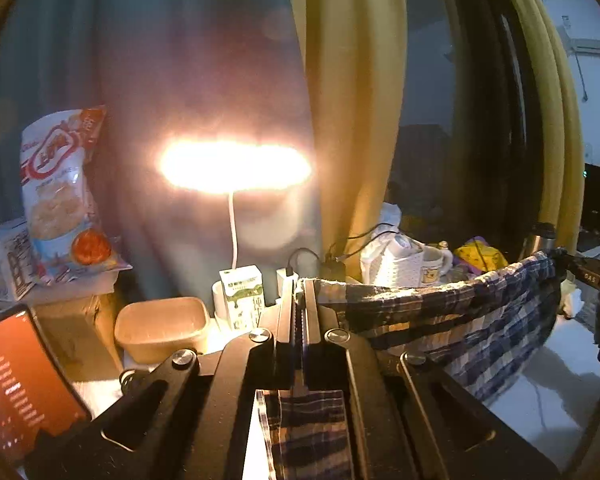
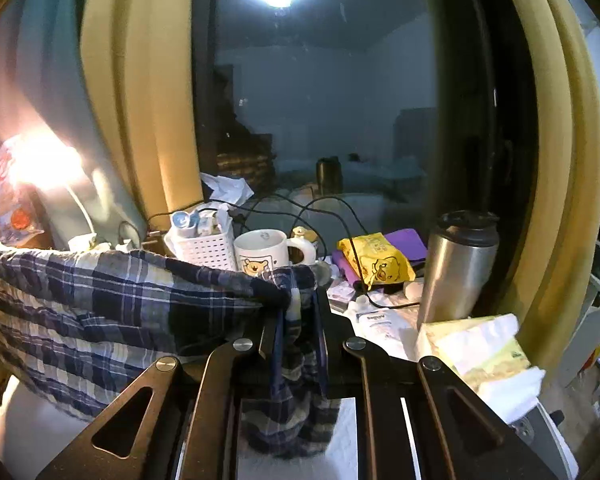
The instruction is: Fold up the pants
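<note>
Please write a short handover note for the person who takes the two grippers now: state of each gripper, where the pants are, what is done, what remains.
Left gripper: shut on one end of the plaid pants.
Right gripper: shut on the other end, cloth bunched between its fingers.
Pants: lifted, hanging in a sagging span between both grippers, above the white table. A mug and a steel flask stand close behind.
Done: both ends gripped, pants raised.
Left: no fold visible yet; probably lay flat, then fold.

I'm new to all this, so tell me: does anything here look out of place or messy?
Only clutter: a crumpled white tissue lies behind the white plastic basket. The blue plaid pants simply hang between the left tongs and right tongs.
</note>
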`<state>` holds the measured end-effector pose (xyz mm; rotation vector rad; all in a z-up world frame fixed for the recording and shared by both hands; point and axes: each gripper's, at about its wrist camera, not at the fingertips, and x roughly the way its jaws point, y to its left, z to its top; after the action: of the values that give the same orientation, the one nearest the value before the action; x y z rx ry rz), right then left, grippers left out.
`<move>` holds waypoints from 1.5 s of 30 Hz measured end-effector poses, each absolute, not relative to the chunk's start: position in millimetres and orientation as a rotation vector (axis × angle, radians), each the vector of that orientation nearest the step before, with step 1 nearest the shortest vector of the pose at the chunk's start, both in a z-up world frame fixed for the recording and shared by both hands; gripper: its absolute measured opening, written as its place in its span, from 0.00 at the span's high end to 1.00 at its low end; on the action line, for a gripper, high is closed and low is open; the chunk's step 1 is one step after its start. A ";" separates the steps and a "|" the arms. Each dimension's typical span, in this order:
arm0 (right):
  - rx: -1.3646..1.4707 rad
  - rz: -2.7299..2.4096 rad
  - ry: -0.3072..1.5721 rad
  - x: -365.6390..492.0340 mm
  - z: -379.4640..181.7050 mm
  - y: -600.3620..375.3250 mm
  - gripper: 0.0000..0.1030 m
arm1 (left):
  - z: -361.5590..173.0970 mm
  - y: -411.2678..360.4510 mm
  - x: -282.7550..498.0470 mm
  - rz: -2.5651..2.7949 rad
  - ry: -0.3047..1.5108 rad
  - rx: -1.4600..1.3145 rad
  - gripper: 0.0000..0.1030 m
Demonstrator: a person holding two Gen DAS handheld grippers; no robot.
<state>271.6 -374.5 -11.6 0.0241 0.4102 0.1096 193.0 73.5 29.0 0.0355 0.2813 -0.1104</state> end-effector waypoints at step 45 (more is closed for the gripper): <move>0.019 0.032 0.608 409.9 -80.9 -346.4 0.27 | -29.0 77.0 316.6 -0.056 0.522 0.000 0.32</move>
<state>409.9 -346.4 -80.9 0.0192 0.6080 0.0320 316.6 77.0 -29.0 -0.0002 0.5224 -0.0563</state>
